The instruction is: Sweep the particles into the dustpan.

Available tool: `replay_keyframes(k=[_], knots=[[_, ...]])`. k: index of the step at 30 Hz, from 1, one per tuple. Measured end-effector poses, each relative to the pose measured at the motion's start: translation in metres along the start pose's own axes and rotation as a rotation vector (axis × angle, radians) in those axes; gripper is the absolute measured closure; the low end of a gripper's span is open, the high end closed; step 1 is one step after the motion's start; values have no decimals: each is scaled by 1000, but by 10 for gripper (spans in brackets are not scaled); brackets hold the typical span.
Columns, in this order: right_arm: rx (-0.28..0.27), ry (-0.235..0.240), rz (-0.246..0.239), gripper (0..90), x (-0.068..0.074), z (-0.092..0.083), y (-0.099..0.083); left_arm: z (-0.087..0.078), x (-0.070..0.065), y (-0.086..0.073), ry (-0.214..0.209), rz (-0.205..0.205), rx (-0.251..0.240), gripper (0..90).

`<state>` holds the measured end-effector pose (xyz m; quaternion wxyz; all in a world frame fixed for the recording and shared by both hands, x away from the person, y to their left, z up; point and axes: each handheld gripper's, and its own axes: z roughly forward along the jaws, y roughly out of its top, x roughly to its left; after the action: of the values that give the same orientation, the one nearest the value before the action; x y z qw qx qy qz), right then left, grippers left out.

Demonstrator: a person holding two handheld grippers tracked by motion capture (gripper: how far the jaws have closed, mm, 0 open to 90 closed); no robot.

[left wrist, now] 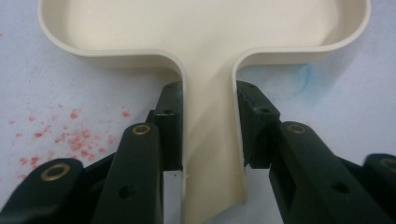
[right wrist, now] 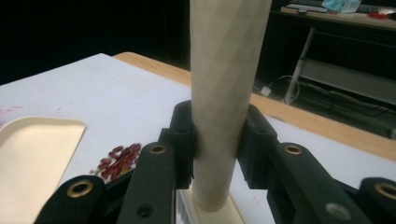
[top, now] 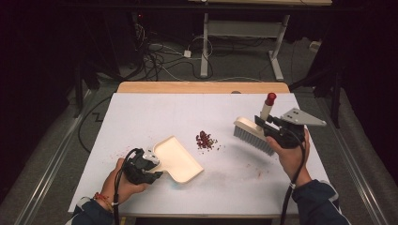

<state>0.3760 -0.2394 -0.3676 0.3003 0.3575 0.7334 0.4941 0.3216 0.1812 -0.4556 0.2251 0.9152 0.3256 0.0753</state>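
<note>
Left claw (left wrist: 208, 126) clamps dustpan (left wrist: 205, 42) handle; right claw (right wrist: 218, 140) clamps brush (top: 253, 133) handle.

Bright tabletop, dark surroundings, perhaps slightly soft

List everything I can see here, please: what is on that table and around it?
dustpan: one, cream, left of middle on the table, its handle clamped in the left tool
brush: one, cream with pale bristles and a red handle tip, right of middle, handle clamped in the right tool
crumbs: one small pile, dark red, between dustpan and brush
table: one, white top with a wooden far edge, faint red stains on it
desk frame: one, pale metal legs, on the floor behind the table
cables: several, dark and white, on the floor behind
left tool: one, black, shut on the dustpan handle
right tool: one, black, shut on the brush handle
hands: two, at the near edge
</note>
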Motion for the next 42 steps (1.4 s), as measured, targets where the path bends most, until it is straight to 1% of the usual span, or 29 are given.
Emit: replay_keyframes(k=[1,2,3,4,8,9,10,11,12,13,14,15,16,18,20,22,23,25,26,27,28,29,30,32,33,37,39,40,42], knots=[[8,-1,0,701,1,7,3,1,0,0,3,4,3,642],[12,-8,-3,701,3,23,6,1,-1,1,4,7,5,642],[12,-8,-3,701,3,23,6,2,-1,1,6,6,6,642],[21,-16,-6,701,4,38,8,2,-1,1,8,6,6,642],[34,-26,21,701,9,67,8,4,-1,2,14,1,9,642],[34,-26,21,701,9,67,8,4,-1,2,14,1,9,642],[37,-28,33,701,13,79,8,4,-1,3,18,0,10,642],[37,-28,33,701,13,79,8,5,-1,3,19,0,11,642],[31,-28,38,701,15,84,7,5,-1,3,21,-1,14,642],[28,-33,41,701,20,92,7,6,-1,3,24,0,15,642],[22,-35,35,701,23,96,7,8,-2,4,35,6,26,642],[18,-32,35,701,25,99,6,8,-2,4,35,6,26,642],[18,-32,35,701,25,99,6,9,-3,4,40,7,26,642],[29,-33,36,701,33,108,4,10,-3,5,43,11,27,642],[24,-29,39,701,35,110,3,10,-2,5,41,10,26,642],[14,-29,39,702,43,114,3,11,-2,6,40,12,28,642],[14,-29,39,702,43,114,3,12,-2,6,39,9,26,642],[11,-12,35,702,53,115,2,12,-2,7,37,11,27,642],[11,-12,35,702,53,115,2,12,-2,7,37,11,27,642],[15,4,24,702,61,117,3,13,0,8,21,4,21,642],[17,18,15,702,65,118,3,14,0,9,18,2,24,642],[22,21,10,701,69,118,2,14,0,9,18,2,24,642],[22,21,10,701,69,118,2,14,1,9,14,1,25,642],[26,42,-2,698,80,117,1,15,1,11,14,0,28,642],[23,47,-6,697,83,116,0,15,0,13,16,2,29,642],[24,61,-8,694,89,114,-2,17,0,17,13,1,36,642],[19,65,-1,693,91,113,-3,18,0,19,10,0,36,642],[19,72,12,693,92,111,-3,19,0,20,10,1,38,642],[18,74,15,692,92,110,-4,20,-1,22,11,-1,41,642]])
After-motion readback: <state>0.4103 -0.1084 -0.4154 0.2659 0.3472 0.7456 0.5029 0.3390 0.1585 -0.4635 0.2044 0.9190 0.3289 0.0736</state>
